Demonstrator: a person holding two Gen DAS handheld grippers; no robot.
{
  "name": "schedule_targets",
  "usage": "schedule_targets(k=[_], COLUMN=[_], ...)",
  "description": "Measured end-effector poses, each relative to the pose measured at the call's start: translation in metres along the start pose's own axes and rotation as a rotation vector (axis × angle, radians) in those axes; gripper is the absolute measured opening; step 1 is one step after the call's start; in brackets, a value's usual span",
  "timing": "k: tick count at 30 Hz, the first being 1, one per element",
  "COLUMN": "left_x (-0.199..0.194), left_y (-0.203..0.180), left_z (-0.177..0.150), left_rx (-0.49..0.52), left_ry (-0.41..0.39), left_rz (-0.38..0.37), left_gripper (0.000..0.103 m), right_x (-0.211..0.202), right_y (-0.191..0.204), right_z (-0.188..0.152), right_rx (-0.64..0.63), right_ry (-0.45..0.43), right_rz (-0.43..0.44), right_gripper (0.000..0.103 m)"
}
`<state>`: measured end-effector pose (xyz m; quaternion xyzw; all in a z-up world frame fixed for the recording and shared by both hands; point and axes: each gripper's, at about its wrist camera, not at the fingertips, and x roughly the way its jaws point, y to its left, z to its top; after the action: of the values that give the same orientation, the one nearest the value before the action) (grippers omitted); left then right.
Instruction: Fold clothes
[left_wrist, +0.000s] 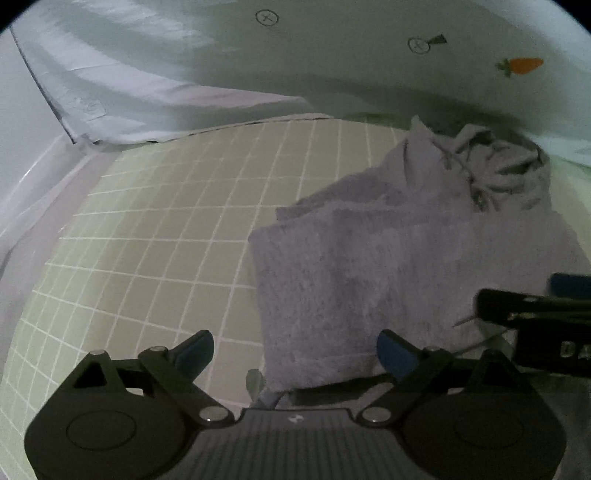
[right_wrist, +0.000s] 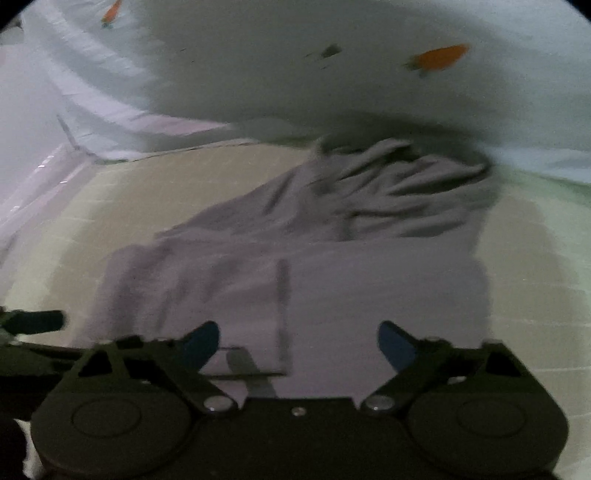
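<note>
A lavender fleece hoodie (left_wrist: 388, 258) lies partly folded on a green grid mat (left_wrist: 166, 229), its hood and drawstrings bunched at the far right. My left gripper (left_wrist: 295, 350) hovers over the garment's near left corner, jaws wide open with blue pads and nothing pressed between them. The right wrist view is blurred. It shows the same hoodie (right_wrist: 332, 258) spread under my right gripper (right_wrist: 299, 343), which stands open above the cloth without gripping it. The right gripper's finger (left_wrist: 524, 306) reaches in from the right edge of the left wrist view.
A white sheet with carrot prints (left_wrist: 521, 65) and circled marks lies bunched behind the mat. A pale folded cloth with a dark edge (left_wrist: 110, 103) sits at the far left. The left gripper's finger (right_wrist: 33, 321) shows at the left edge of the right wrist view.
</note>
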<state>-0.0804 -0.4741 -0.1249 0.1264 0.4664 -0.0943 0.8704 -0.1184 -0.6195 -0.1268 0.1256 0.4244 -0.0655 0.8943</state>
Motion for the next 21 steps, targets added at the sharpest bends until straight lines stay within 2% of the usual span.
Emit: schedule_targets(k=[2,4,6,7,8,9,15,18,21], left_x=[-0.001,0.000,0.004,0.005,0.004,0.003,-0.012,-0.021,-0.022], left_y=[0.001,0.000,0.000,0.000,0.001,0.002,0.001,-0.002,-0.010], left_z=[-0.001,-0.002,-0.003,-0.003,-0.003,-0.003,0.004,0.008,0.011], left_rx=[0.001,0.006,0.011,0.005,-0.006,-0.016,-0.039,-0.035,-0.003], left_ry=[-0.002,0.001,0.007,0.008,0.007,0.002,-0.055,-0.095,-0.104], left_rz=[-0.010,-0.021,-0.024,-0.028,-0.033,-0.038,-0.060,-0.073,-0.069], left_gripper=[0.095,0.095,0.095,0.095,0.095,0.095,0.095,0.096,0.096], right_x=[0.007,0.009,0.010,0.010,0.011,0.011,-0.016,-0.041,-0.063], right_y=[0.003,0.002,0.000,0.000,-0.001,-0.002,-0.022,-0.039,-0.056], right_z=[-0.001,-0.001,-0.002,-0.003,-0.004,-0.005,-0.011,-0.013,-0.018], right_rx=[0.044,0.064,0.061,0.059,0.058,0.056,0.077,0.110,0.114], right_ry=[0.036,0.053,0.051,0.049,0.048,0.047,-0.025,-0.087,-0.146], right_rz=[0.035,0.093,0.113,0.122,0.132,0.142,0.164,0.132,0.046], right_gripper=[0.071,0.063,0.047,0.036,0.021,0.011,0.008,0.008,0.008])
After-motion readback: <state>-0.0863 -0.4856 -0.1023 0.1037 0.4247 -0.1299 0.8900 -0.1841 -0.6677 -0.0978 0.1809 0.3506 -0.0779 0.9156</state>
